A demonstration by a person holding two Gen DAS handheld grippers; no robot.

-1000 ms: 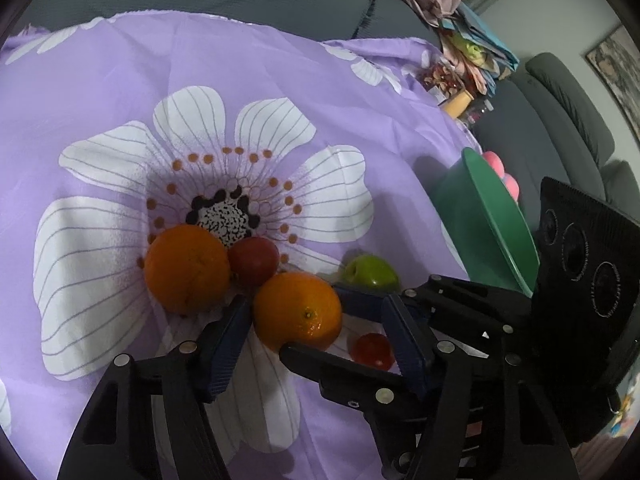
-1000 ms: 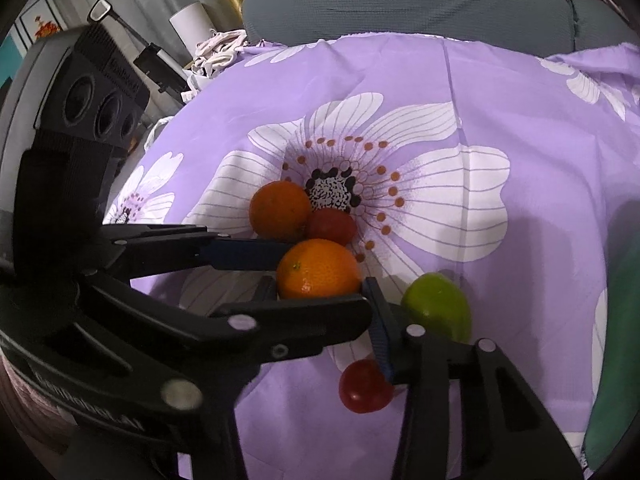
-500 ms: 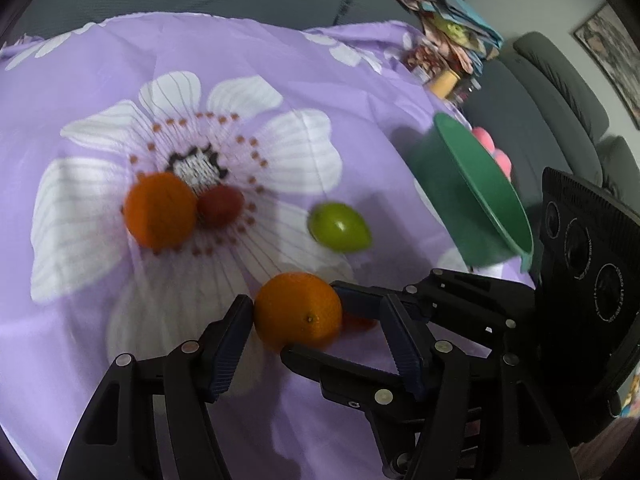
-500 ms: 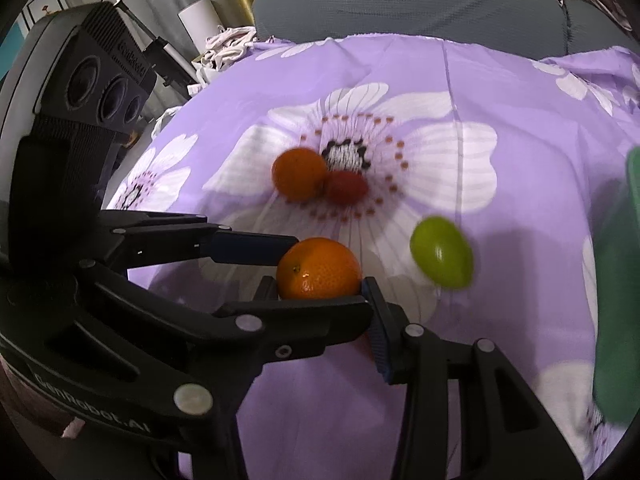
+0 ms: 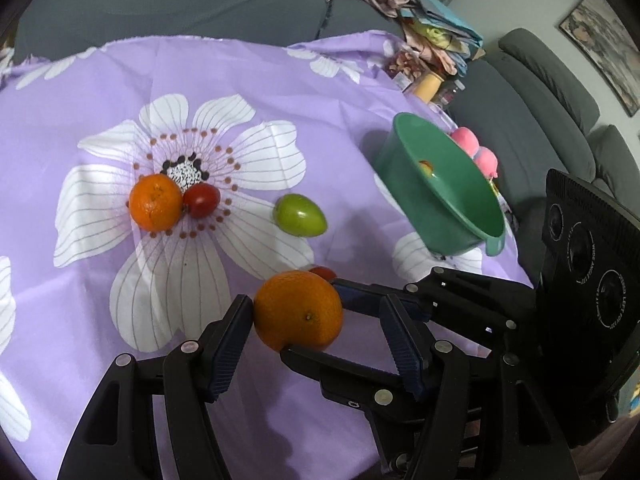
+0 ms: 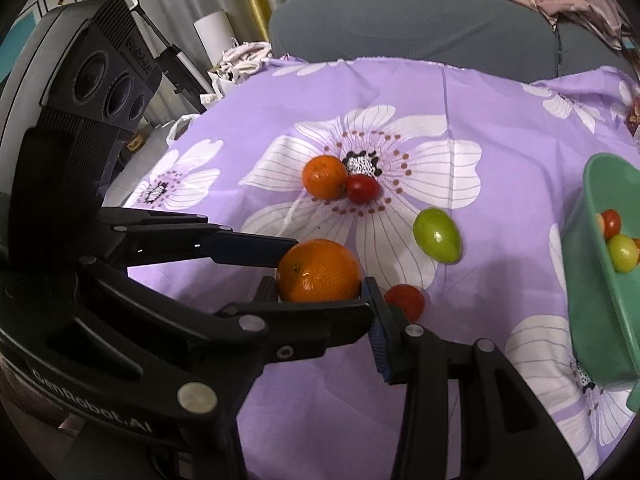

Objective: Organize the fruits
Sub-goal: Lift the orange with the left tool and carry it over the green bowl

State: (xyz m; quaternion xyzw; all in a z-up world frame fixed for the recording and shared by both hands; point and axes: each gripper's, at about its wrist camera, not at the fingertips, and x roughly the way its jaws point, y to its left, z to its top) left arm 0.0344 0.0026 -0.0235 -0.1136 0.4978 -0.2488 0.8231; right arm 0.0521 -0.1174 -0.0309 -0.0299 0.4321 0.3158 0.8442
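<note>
- The right hand-held gripper (image 6: 317,289) is closed on an orange (image 6: 320,272). One finger is on each side of it.
- The left hand-held gripper (image 5: 315,320) is wide. One of its fingers touches the orange and the other is apart from it.
- The orange is near the front edge of the surface. It looks to be just above the purple cloth (image 5: 100,80).
- The job now is likely to carry the orange to the green bowl (image 5: 406,204) at the right edge. Some small fruits are already in it.
- Squeeze gently but firmly. An orange is round and can roll out of the fingers.
- Pull the left one back first, so the two don't bump.
- Go up and over the bowl's rim, not into its side, or the bowl could tip.
- Stay clear of the little red fruit (image 6: 405,301) just beside the orange and the green fruit (image 5: 299,215) between the orange and the bowl. A bump would make them roll.
- Let go low inside the bowl so the orange doesn't squash the small fruits.
- Another orange (image 5: 155,202) touches a red fruit (image 5: 201,199) in the middle of the surface. They are left to do.
</note>
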